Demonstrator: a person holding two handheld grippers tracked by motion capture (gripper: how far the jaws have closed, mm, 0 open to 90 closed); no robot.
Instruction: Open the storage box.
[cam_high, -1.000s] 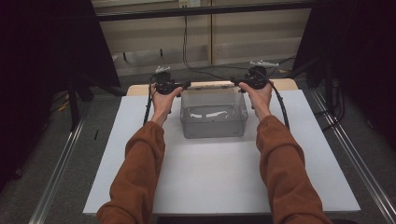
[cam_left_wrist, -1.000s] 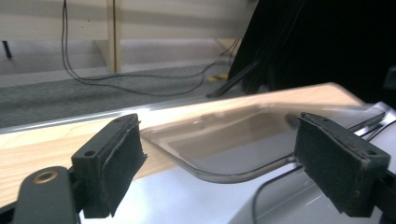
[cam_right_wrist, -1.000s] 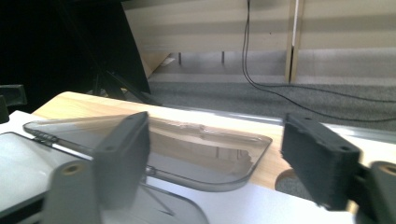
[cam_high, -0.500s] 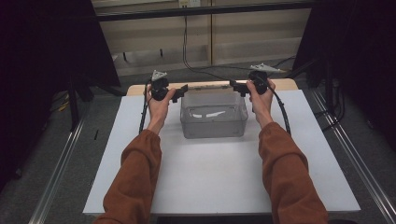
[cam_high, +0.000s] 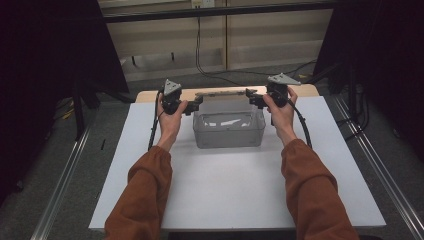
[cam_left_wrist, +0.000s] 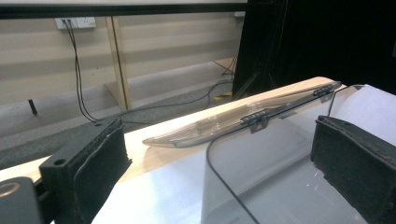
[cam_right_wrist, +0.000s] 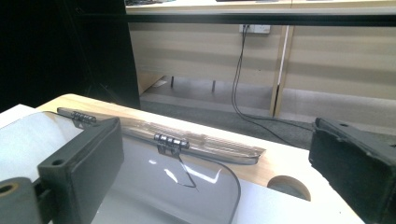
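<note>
Backing off the clear hinged-lid bin (cam_high: 228, 129): left tongs (cam_high: 196, 103) and right tongs (cam_high: 251, 98) just released, nothing gripped, so withdraw level, clear of the flipped-back lid (cam_high: 225, 93).

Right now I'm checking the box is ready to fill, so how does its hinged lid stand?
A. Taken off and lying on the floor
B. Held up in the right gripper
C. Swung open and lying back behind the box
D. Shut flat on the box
C: the clear lid lies back from its hinges behind the open clear box, with both grippers' jaws open and holding nothing.
</note>
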